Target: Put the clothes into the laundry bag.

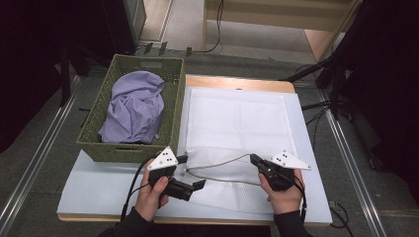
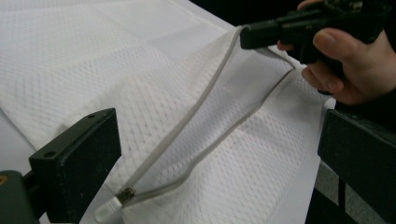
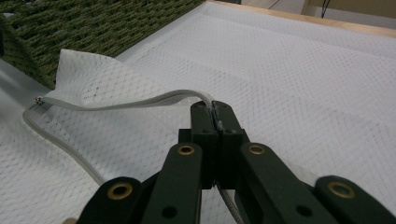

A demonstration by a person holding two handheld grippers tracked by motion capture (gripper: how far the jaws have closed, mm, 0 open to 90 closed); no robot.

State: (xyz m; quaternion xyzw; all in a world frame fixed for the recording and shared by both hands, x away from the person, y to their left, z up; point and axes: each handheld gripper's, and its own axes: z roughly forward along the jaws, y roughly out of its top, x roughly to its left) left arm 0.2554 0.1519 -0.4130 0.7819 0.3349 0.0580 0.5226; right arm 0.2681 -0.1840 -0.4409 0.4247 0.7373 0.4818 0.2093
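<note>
Two grippers work a white mesh bag (image 1: 237, 128) that lies flat on the table (image 1: 99, 187), just right of a green basket (image 1: 129, 106) holding a lilac cloth (image 1: 136, 106). The bag's zipper (image 1: 217, 163) runs along its near edge and gapes open in a long loop.

The right gripper (image 1: 253, 159) has its jaws shut on the zipper edge, lifting that side slightly; in the right gripper view the grey tape (image 3: 215, 114) is pinched between the pads. The left gripper (image 1: 191, 172) stands with its jaws wide apart and nothing between them, hovering above the bag's near left corner. In the left gripper view the slider (image 2: 125, 193) rests at the far left end of the track, free of the jaws.

Judged from this, the unzipping looks done: the mouth is open along its length. What seems left is to take the cloth from the basket and put it in the bag, though whether the mouth gapes wide enough is hard to tell from these angles.
</note>
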